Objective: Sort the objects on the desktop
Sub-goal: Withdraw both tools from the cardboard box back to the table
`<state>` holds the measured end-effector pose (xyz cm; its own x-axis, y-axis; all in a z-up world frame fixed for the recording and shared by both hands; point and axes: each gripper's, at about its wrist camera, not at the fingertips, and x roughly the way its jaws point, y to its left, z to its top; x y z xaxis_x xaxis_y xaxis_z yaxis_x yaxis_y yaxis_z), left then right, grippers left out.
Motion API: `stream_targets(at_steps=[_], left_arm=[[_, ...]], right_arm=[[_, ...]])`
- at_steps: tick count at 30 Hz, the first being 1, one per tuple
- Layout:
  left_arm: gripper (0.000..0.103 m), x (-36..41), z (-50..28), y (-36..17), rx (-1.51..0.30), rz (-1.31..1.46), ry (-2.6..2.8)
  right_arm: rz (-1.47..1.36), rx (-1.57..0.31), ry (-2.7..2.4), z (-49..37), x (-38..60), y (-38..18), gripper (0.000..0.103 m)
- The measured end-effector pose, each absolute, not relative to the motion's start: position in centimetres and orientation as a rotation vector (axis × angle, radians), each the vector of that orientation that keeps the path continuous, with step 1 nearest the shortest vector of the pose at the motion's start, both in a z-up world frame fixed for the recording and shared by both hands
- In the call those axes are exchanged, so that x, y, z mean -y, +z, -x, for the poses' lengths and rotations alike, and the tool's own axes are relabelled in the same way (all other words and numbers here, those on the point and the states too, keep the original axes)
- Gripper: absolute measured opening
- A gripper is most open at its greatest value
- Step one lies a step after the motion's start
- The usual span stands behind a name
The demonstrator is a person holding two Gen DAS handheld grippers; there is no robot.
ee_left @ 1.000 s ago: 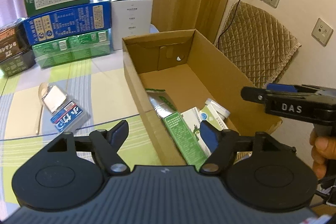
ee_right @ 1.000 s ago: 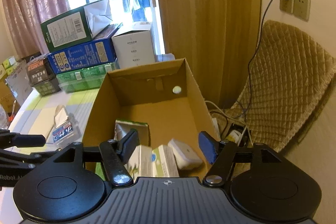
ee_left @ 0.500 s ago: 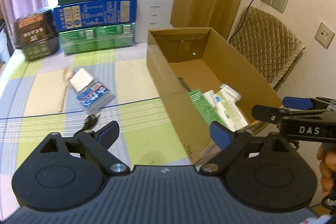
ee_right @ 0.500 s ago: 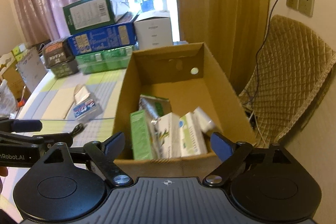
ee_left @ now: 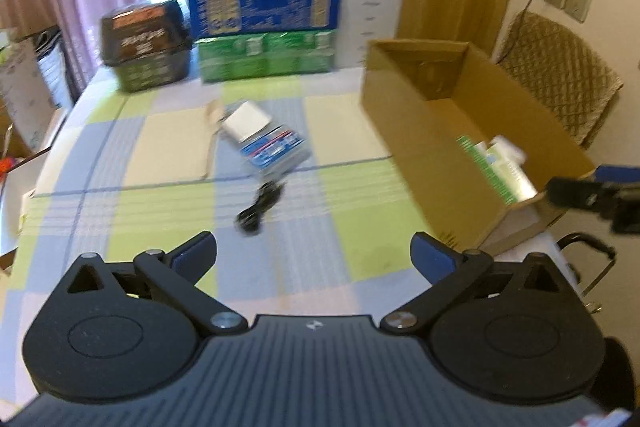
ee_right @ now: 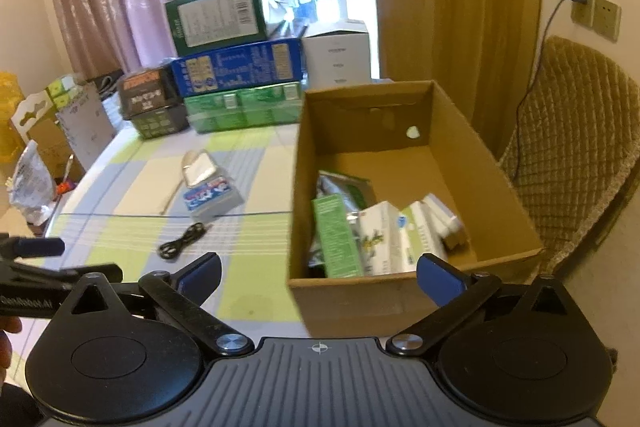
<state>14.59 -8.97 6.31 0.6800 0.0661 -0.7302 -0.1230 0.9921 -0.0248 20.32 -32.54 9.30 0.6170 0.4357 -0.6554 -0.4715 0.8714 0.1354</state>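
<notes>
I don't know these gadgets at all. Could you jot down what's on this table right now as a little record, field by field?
left tongs: open, empty, above the table
right tongs: open, empty, near the box's front edge
cardboard box: open top, on the right of the table
in the box: green carton, white cartons, a few other packs
loose on the tablecloth: black cable, blue-and-white pack, wooden spoon
far end: stacked boxes

Left tool gaping — black cable ahead.
</notes>
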Motion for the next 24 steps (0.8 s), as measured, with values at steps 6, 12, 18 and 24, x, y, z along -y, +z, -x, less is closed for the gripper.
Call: stream_targets(at_steps=[6,12,18,24], left_arm=[[0.101,5.2,-11.8,4.6,-0.854,0.079,0.178],[0.101,1.7,-10.3,3.6,-0.877,0.099,0.211],[0.101,0.2,-10.2,3.2,-0.883,0.096,0.182],[0.101,-0.9,-11.5,2.3,-0.890,0.114,0.131]], right_arm=[[0.040,-0.732,0.589,-18.4,30.3,8.9,0.101],[0.060,-0.748,0.653,-16.6,28.0,7.9,0.101],[0.083,-0.781,0.691,-15.7,25.6,6.4,0.101],[0.102,-0.798,0.707,-16.3,24.0,4.9,0.101]])
